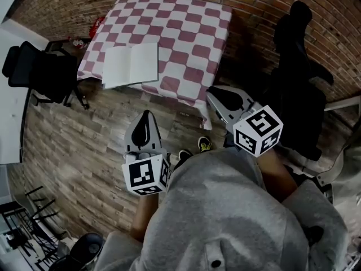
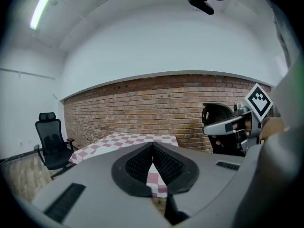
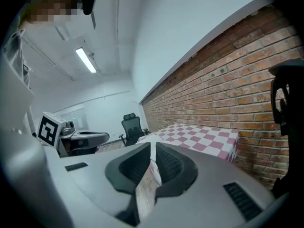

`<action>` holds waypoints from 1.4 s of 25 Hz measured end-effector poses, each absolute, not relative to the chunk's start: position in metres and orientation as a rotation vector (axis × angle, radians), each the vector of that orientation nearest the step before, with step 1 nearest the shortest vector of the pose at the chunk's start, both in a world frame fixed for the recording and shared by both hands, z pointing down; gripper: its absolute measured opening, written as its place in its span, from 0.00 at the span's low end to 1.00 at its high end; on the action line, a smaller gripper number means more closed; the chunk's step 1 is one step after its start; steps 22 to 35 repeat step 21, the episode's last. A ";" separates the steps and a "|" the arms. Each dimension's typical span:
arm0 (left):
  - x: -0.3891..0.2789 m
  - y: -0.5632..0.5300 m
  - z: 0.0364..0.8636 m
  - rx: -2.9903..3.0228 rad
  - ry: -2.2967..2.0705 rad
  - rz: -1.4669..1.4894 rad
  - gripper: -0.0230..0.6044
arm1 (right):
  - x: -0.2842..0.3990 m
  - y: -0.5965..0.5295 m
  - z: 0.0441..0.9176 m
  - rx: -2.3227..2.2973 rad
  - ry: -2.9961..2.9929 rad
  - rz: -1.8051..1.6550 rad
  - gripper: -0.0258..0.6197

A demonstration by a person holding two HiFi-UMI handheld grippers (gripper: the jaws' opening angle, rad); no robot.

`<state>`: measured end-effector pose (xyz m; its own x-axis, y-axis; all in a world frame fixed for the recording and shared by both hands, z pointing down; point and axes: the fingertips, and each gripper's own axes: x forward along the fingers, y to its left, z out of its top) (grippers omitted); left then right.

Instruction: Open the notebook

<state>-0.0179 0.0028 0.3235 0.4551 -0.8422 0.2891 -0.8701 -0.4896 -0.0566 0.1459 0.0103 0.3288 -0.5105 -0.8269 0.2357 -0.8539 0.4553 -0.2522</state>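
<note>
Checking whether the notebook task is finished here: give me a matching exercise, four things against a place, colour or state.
1 notebook
2 tablecloth
3 office chair
4 left gripper

A black, left of the tablecloth
B lying open on the tablecloth
C red-and-white checks
D over the floor, short of the tablecloth

Pairs: 1-B, 2-C, 3-A, 4-D

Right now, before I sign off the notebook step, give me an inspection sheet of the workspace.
Surface: table under checked cloth, by brick wall.
Job's things: notebook lies open, table's near left corner.
Clutter: red items past the table's far left corner, too small to name.
Grippers: left gripper shut, empty; right gripper jaws a sliver apart, empty; both short of the table.
Cables: nothing seen.
Surroundings: office chair left, dark chair right, wood floor.
</note>
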 end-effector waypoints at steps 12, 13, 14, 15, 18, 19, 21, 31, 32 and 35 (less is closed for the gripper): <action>-0.016 -0.001 0.322 2.610 -1.531 0.432 0.05 | 0.150 0.007 0.329 1.535 -2.612 0.540 0.12; -0.014 -0.002 0.322 2.611 -1.530 0.432 0.05 | 0.151 0.007 0.328 1.536 -2.612 0.538 0.12; -0.013 -0.003 0.321 2.613 -1.528 0.433 0.05 | 0.152 0.006 0.327 1.538 -2.614 0.537 0.12; -0.012 -0.003 0.321 2.615 -1.525 0.433 0.05 | 0.153 0.005 0.327 1.539 -2.616 0.537 0.12; -0.009 -0.003 0.320 2.614 -1.512 0.421 0.05 | 0.154 0.005 0.328 1.542 -2.616 0.542 0.12; -0.008 -0.003 0.320 2.614 -1.509 0.417 0.05 | 0.155 0.005 0.329 1.543 -2.616 0.545 0.12; -0.006 -0.002 0.320 2.615 -1.505 0.411 0.05 | 0.157 0.005 0.331 1.546 -2.617 0.550 0.12; -0.006 -0.002 0.320 2.615 -1.505 0.411 0.05 | 0.157 0.005 0.331 1.546 -2.617 0.550 0.12; -0.006 -0.002 0.320 2.615 -1.505 0.411 0.05 | 0.157 0.005 0.331 1.546 -2.617 0.550 0.12; -0.006 -0.002 0.320 2.615 -1.505 0.411 0.05 | 0.157 0.005 0.331 1.546 -2.617 0.550 0.12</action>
